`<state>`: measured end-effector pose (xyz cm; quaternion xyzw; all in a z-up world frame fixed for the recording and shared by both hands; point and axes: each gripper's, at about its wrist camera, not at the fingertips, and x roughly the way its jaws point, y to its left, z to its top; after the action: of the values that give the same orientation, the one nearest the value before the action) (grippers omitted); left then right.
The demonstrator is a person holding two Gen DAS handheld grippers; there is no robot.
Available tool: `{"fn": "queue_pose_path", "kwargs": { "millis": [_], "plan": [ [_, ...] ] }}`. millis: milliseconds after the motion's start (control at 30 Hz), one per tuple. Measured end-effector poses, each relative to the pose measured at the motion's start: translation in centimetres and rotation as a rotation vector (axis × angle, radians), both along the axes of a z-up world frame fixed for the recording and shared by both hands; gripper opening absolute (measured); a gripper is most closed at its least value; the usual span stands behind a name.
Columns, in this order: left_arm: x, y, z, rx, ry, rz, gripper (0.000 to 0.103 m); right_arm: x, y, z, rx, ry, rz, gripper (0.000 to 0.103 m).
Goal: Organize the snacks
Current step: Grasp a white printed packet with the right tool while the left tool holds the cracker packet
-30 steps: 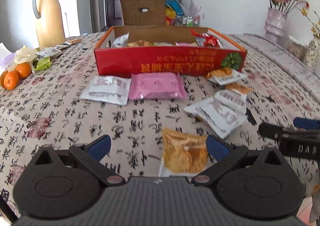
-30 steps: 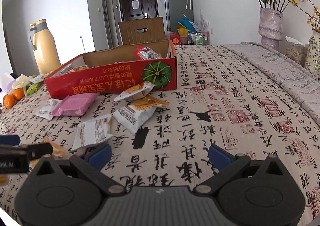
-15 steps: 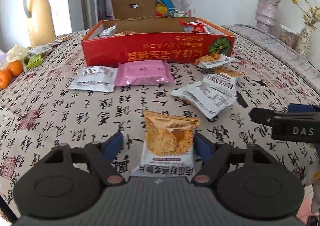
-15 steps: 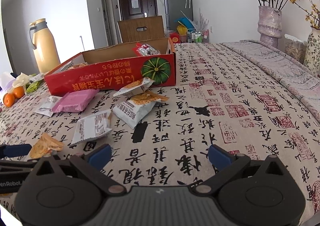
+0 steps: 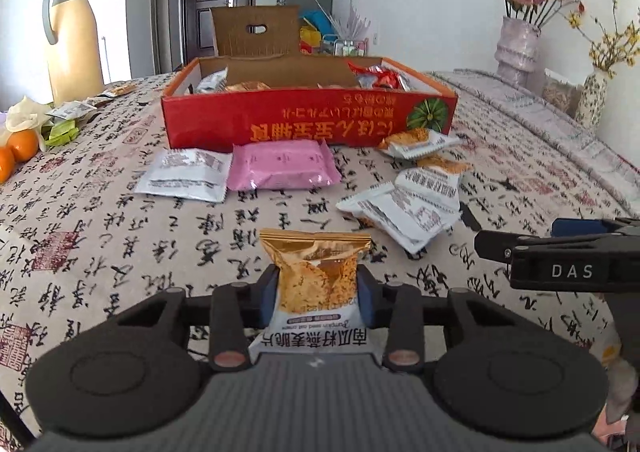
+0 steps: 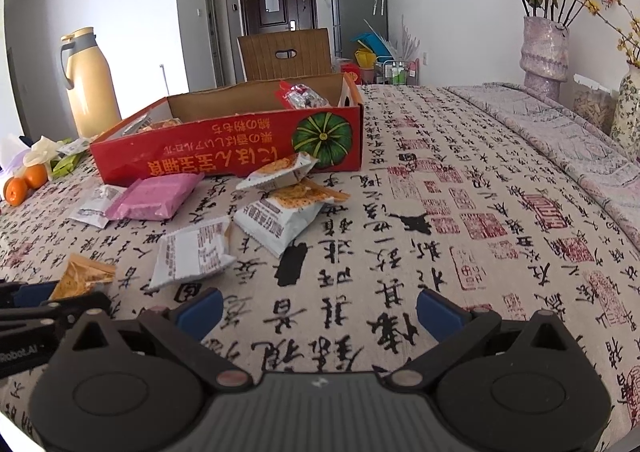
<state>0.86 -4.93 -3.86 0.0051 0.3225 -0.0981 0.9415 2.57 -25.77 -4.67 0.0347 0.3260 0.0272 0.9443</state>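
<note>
Left gripper (image 5: 317,284) closed since 0.5 s ago, now pinching oat crisp packet (image 5: 316,272) near table's front edge. Red box (image 5: 308,120) straight ahead, long side facing. Right gripper (image 6: 319,310) open, empty.

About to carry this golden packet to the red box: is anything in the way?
The left gripper holds the golden packet. The pink packet lies before the red box; its open top looks unobstructed from above.

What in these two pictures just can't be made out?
- Red box floor: front wall hides it, both views.
- Gold snack packet lower end: left gripper body covers it, left view.
- White packets: print too small, right view.
- Oranges: cut by left edge, left view.
</note>
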Motion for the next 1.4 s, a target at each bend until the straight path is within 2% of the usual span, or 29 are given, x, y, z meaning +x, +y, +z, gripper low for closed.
{"fn": "queue_pose_path", "kwargs": {
  "millis": [200, 400, 733, 1033, 1233, 1367, 1400],
  "plan": [
    [0.3, 1.5, 0.6, -0.024, -0.023, 0.025, 0.040, 0.8, 1.3, 1.4, -0.009, -0.038, 0.010, 0.103],
    [0.9, 3.0, 0.9, -0.039, -0.034, 0.050, 0.040, 2.1, 3.9, 2.1, -0.005, -0.051, 0.068, 0.103],
    [1.6, 5.2, 0.6, -0.069, -0.026, 0.098, 0.040, 5.0, 7.8, 1.0, -0.030, 0.005, 0.105, 0.102],
    [1.8, 5.7, 0.3, -0.082, -0.019, 0.103, 0.040, 6.4, 9.3, -0.2, -0.068, 0.065, 0.117, 0.084],
    [1.7, 5.7, 0.3, -0.088, -0.018, 0.102, 0.040, 6.0, 9.3, -0.4, -0.070, 0.048, 0.117, 0.083],
    [1.7, 5.7, 0.3, -0.086, -0.017, 0.104, 0.040, 5.7, 9.3, -0.2, -0.064, 0.041, 0.128, 0.068],
    [1.7, 5.7, 0.3, -0.086, -0.017, 0.105, 0.040, 5.6, 9.3, -0.1, -0.061, 0.038, 0.135, 0.062]
  ]
}}
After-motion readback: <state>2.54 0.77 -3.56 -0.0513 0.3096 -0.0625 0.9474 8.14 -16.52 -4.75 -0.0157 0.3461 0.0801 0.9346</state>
